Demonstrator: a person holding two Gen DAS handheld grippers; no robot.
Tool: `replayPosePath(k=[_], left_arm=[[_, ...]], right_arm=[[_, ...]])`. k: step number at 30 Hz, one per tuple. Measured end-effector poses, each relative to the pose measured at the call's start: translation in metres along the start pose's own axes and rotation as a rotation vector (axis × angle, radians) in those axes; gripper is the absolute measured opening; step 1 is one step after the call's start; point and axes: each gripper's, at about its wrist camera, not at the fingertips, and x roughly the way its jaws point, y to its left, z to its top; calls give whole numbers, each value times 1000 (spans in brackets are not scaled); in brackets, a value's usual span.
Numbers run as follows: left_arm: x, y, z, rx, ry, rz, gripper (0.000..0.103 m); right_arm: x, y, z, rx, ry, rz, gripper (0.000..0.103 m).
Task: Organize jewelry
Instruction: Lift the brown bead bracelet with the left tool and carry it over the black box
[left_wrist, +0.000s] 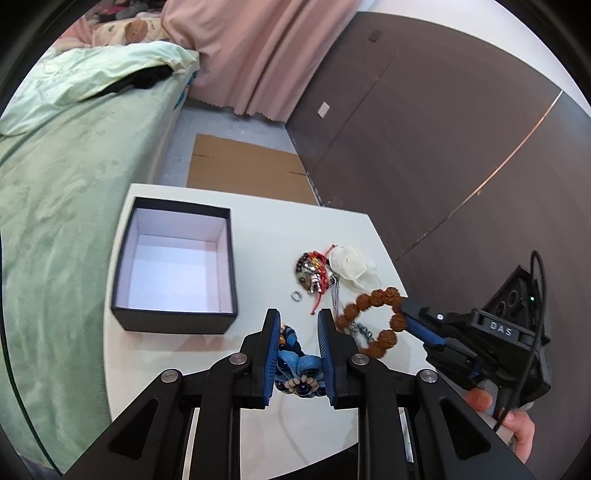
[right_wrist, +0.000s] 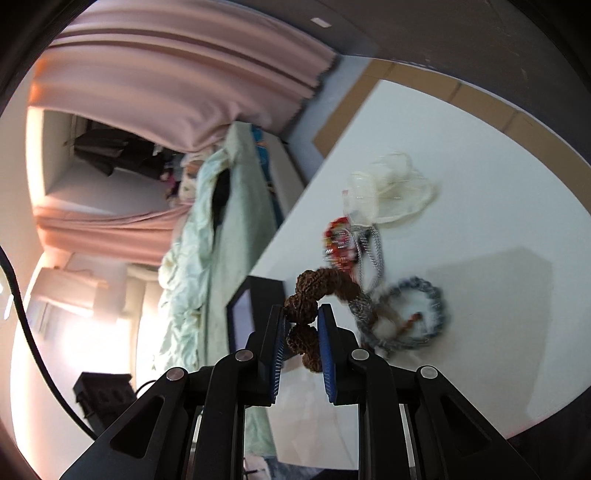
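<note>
An open black box (left_wrist: 173, 266) with a white inside stands on the white table (left_wrist: 258, 236). My left gripper (left_wrist: 297, 317) is shut on a blue beaded bracelet (left_wrist: 297, 369) near the table's front edge. My right gripper (right_wrist: 301, 314) is shut on a brown bead bracelet (right_wrist: 314, 291) and holds it above the table; it also shows in the left wrist view (left_wrist: 373, 317). A red and multicoloured bracelet (left_wrist: 313, 272), a small silver ring (left_wrist: 296, 295) and a grey chain bracelet (right_wrist: 410, 314) lie on the table.
A white mesh pouch (left_wrist: 351, 266) lies beside the red bracelet. A green bed (left_wrist: 66, 184) runs along the table's left. Flat cardboard (left_wrist: 247, 170) lies on the floor beyond the table, by a brown wall panel (left_wrist: 443, 155).
</note>
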Motion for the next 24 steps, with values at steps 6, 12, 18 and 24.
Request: replayPosePath(k=[6,12,18,24], left_arm=[[-15,12,8,-27,-41,1,22],[-29,29,21,-67,-87,-1,22],[-36,44,30,-102,-118,-2,22],[-36,56,37,-136,-140,-1,22]], right_arm=[[-2,25,-3,-64,-27,69,20],[1,56,-7,-116,-48,196,20],[1,77,-10,-174,-66,254,20],[15,84,-12,-180,-39,265,20]])
